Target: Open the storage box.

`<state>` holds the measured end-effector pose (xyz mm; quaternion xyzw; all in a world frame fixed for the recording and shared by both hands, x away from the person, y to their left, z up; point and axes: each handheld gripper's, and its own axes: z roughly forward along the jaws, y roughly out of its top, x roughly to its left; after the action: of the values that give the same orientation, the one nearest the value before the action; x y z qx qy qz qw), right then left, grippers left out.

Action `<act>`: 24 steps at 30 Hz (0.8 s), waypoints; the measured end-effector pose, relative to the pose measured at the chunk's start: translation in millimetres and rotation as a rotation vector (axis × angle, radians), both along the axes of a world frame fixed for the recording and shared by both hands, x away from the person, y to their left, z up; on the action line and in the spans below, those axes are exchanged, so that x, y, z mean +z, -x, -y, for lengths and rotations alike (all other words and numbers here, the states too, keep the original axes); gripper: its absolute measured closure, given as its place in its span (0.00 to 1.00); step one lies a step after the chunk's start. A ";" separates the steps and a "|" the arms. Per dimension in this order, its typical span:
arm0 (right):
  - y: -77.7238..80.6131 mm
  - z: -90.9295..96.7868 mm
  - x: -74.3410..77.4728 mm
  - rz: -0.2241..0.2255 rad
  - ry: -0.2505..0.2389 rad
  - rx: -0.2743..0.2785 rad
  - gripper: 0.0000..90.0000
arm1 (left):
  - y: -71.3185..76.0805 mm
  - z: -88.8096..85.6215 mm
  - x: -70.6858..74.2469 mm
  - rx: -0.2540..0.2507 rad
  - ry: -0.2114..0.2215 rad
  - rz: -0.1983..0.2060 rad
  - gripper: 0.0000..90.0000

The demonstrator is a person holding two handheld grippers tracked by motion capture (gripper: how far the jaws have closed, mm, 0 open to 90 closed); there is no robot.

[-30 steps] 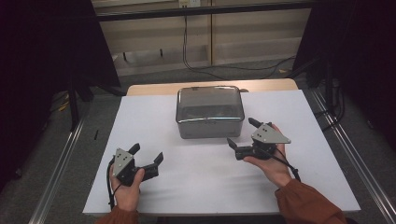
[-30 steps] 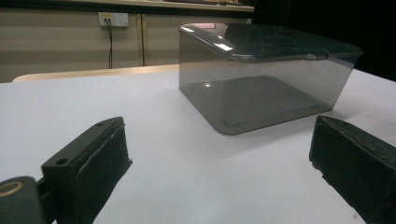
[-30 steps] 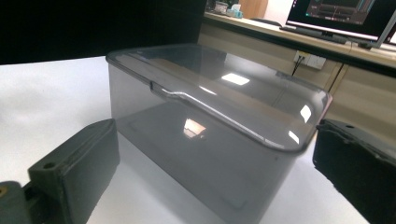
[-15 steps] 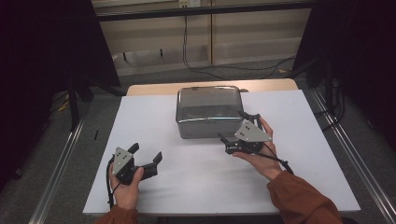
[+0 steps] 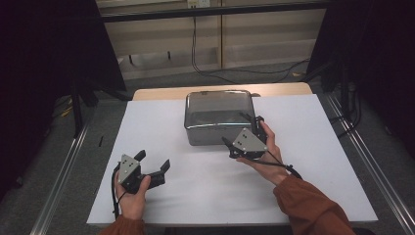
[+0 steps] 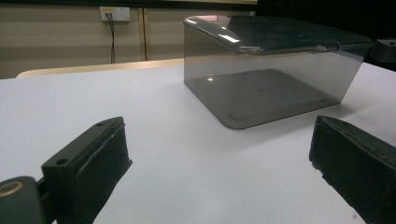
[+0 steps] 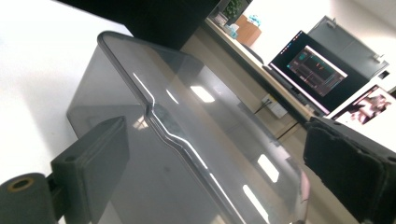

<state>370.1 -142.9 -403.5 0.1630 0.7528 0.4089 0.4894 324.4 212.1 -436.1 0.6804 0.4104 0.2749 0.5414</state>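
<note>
room: dim, you face a beige far wall (image 5: 274, 29) | wall socket (image 5: 195, 3), cables (image 5: 195, 49) hanging | floor (image 5: 63, 147): grey | laptop (image 7: 313, 65) lit, right

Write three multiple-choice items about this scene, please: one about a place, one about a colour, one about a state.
1. Where is the right gripper?
A. At the box's near right corner
B. At the table's left edge
C. Behind the box

2. What colour is the box?
A. Bright red
B. Smoky transparent grey
C. Yellow

3. What is the state of the left gripper?
A. Shut on the box
B. Shut on a cloth
C. Open, holding nothing

Answers:
1. A: in the high view the right gripper sits against the box's near right corner, and the right gripper view looks along the lid edge.
2. B: the white table shows through its grey walls.
3. C: in the left gripper view its fingers stand wide apart with bare table between them, the box farther off.
</note>
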 end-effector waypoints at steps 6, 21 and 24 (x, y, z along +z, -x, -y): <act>-0.4 -9.1 -0.6 0.068 0.105 0.005 0.12 | 0.3 -1.6 0.8 0.007 -0.001 0.006 0.05; -0.7 -25.3 -9.0 0.273 0.408 -0.010 0.25 | 0.4 -0.6 0.5 0.003 -0.006 0.008 0.05; -1.9 -27.1 -10.8 0.288 0.442 -0.014 0.29 | 0.2 -1.2 0.4 0.004 -0.007 0.007 0.05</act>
<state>372.0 -115.9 -414.3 -0.0026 0.7453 0.2501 0.6180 324.2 213.3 -435.7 0.6806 0.4087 0.2797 0.5400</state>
